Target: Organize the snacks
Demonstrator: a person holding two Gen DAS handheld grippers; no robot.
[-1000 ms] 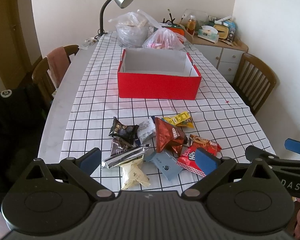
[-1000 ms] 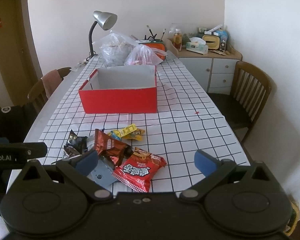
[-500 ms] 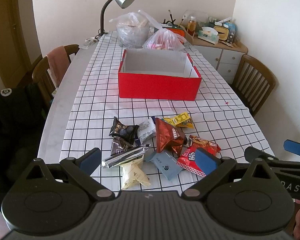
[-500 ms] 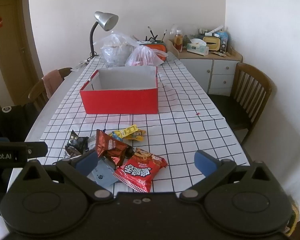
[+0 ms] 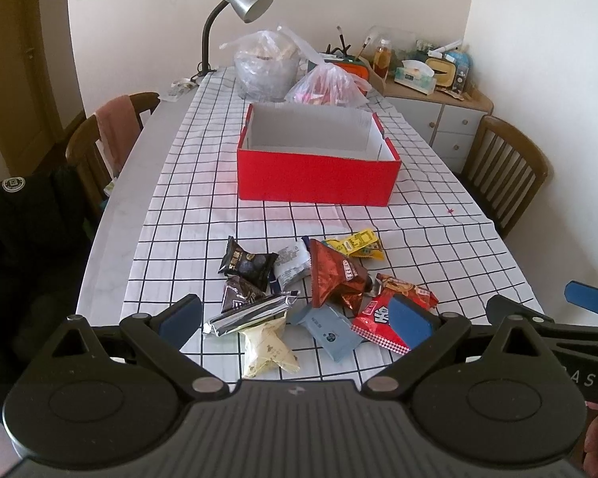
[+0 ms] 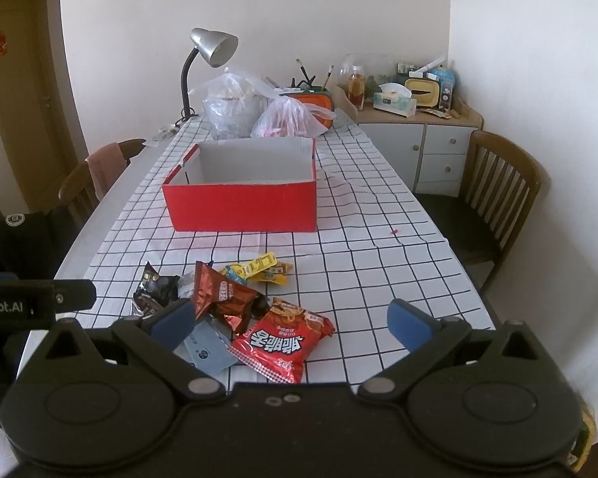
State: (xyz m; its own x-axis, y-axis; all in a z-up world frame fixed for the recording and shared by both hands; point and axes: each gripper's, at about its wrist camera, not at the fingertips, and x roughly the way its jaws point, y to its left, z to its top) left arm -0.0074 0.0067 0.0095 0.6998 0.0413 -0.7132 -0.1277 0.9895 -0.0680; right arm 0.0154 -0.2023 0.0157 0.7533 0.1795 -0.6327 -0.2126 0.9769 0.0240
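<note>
Red outside and white inside on the box (image 5: 318, 177); black grid over white on the tablecloth (image 5: 203, 215). Among the snacks: red packet (image 6: 284, 339) with white lettering, glossy brown-red bag (image 5: 335, 275), yellow wrappers (image 5: 357, 243), silver foil pack (image 5: 251, 314), grey-blue pouch (image 5: 329, 330), cream sachet (image 5: 265, 348).

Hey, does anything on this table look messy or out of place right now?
Yes: the snack packets lie in a loose, overlapping heap on the checked tablecloth, while the red box behind them shows no snacks inside.
</note>
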